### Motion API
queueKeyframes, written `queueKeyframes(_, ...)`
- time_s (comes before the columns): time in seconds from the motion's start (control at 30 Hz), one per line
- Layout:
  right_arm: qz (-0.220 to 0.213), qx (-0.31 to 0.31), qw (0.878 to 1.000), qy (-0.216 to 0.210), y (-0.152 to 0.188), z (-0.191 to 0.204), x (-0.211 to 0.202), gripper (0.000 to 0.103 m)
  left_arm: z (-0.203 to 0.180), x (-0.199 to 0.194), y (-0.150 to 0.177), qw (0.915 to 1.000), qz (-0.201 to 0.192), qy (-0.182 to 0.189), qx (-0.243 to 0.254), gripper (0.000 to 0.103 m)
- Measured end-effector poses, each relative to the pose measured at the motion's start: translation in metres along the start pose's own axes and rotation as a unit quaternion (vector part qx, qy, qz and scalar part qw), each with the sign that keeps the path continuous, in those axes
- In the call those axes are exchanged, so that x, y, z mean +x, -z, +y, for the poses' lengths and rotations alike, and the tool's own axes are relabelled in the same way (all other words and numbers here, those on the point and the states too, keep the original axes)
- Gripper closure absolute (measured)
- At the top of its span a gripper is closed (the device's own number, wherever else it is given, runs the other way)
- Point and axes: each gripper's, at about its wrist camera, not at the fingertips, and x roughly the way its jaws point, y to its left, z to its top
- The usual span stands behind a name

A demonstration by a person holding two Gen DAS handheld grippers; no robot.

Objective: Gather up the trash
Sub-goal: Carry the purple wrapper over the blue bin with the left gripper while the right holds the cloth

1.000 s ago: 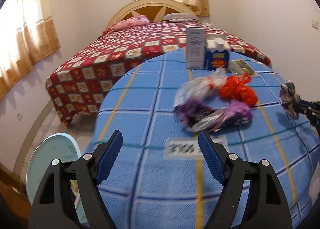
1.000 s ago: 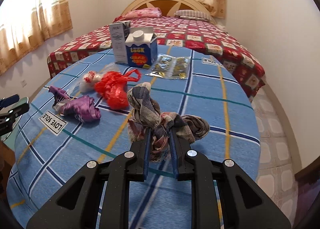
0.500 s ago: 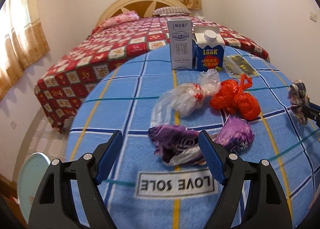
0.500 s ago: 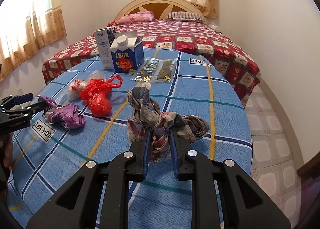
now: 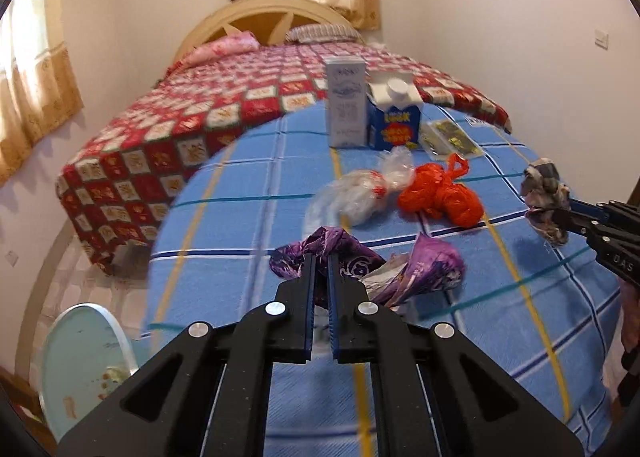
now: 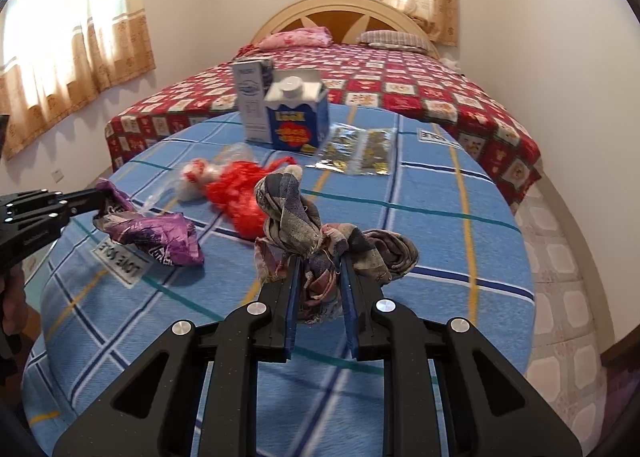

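Trash lies scattered over the blue-checked tabletop (image 5: 248,185), so each gripper takes its own piece. The left gripper (image 5: 321,261) is closed on the purple wrapper (image 5: 344,253), pinching its crumpled near end, probably to lift it clear of the cloth. The right gripper (image 6: 319,269) clamps a knotted plaid rag (image 6: 296,217), held above the surface. Awaiting pickup are a red plastic bag (image 5: 440,195), a clear bag (image 5: 356,193) and two cartons (image 5: 394,117) standing farther back.

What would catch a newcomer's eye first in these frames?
Each hand-held gripper is clamped on trash: the left pinches a purple wrapper, the right a knotted plaid rag. Between them on the blue checked table lies a bright red plastic bag.
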Motion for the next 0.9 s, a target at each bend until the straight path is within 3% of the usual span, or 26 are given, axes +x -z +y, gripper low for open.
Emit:
queueKeyframes(0.33, 0.001, -0.041, 0.999, -0.034, -0.011, 0.057, 0.009, 0.083, 0.06, -0.04, 0.029, 0.9977, -0.017, -0.047, -0.045, 0.099)
queueKeyframes(0.9, 0.001, -0.113, 0.99, -0.082, -0.032, 0.147, 0.035, 0.083, 0.128, -0.088, 0.059, 0.9894, -0.032, -0.114, -0.084, 0.099)
